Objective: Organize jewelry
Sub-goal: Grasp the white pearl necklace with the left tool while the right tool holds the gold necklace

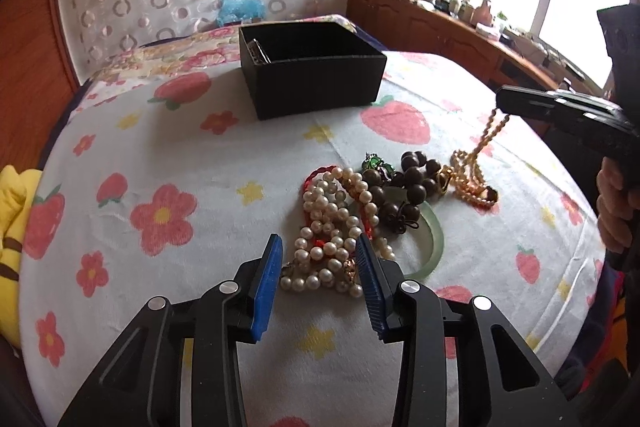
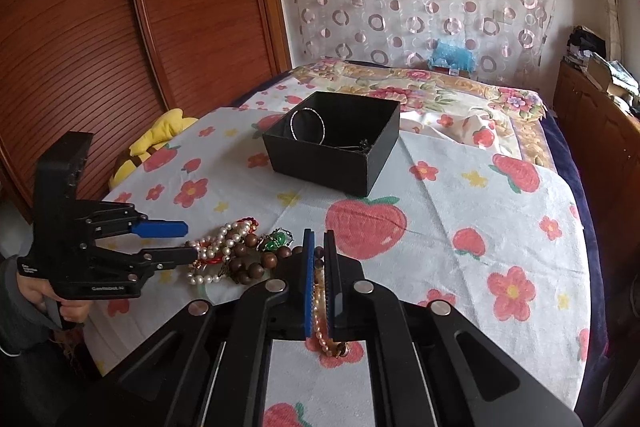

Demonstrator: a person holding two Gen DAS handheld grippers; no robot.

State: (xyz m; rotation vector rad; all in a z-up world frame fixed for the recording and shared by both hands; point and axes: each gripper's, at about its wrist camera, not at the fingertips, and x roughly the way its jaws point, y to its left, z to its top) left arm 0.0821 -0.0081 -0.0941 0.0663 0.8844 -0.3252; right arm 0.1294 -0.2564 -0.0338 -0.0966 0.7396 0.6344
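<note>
A jewelry pile lies on the strawberry-print cloth: a white pearl necklace point(image 1: 328, 231), dark wooden beads point(image 1: 404, 183), a green jade bangle point(image 1: 430, 243), a green brooch point(image 1: 376, 165) and a gold bead chain point(image 1: 472, 171). My left gripper point(image 1: 318, 247) is open, its blue pads on either side of the pearls; it also shows in the right wrist view point(image 2: 186, 241). My right gripper point(image 2: 319, 239) is shut on the gold chain point(image 2: 320, 311), which hangs from it down to the pile; it also shows in the left wrist view point(image 1: 500, 99). A black open box point(image 2: 340, 151) behind the pile holds a silver bangle point(image 2: 307, 125).
A yellow plush toy point(image 2: 160, 139) lies at the bed's left edge by the wooden wardrobe. A wooden cabinet point(image 1: 440, 27) with clutter runs under the window at right. A patterned curtain hangs behind the bed.
</note>
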